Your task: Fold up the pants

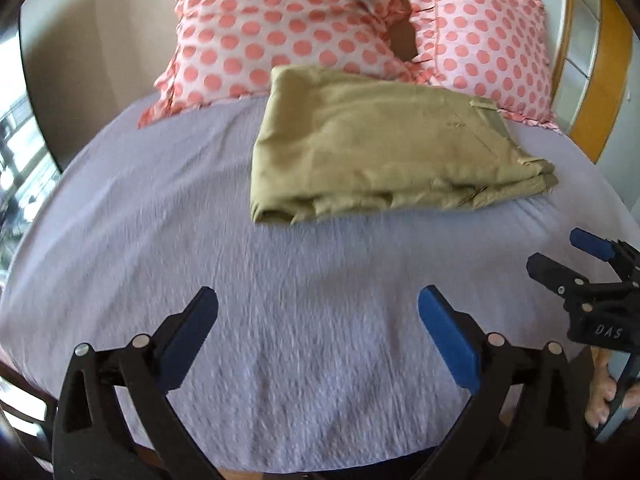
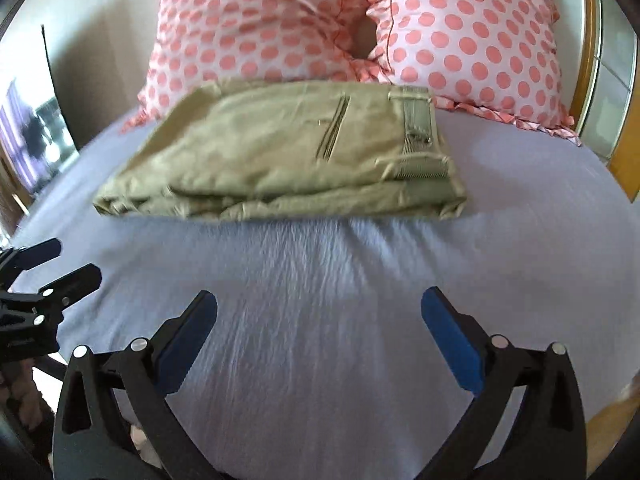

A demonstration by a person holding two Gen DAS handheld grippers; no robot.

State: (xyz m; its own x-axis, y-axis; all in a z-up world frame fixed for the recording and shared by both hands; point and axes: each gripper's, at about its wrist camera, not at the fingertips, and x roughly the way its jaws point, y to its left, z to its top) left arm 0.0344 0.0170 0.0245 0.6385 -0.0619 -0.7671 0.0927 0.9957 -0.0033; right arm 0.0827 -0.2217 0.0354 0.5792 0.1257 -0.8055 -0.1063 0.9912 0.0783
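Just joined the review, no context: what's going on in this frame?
A person with a handheld gripper in each hand is folding pants on a bed. The tan pants already lie folded in a compact stack on the lavender sheet, just in front of two polka-dot pillows. Neither gripper touches them: the left gripper and the right gripper both hang open and empty over bare sheet on the near side of the pants. The fold looks done.

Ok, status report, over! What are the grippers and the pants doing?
Left gripper open, empty. Right gripper open, empty. Pants folded on bed, by pillows. Nothing in the way.
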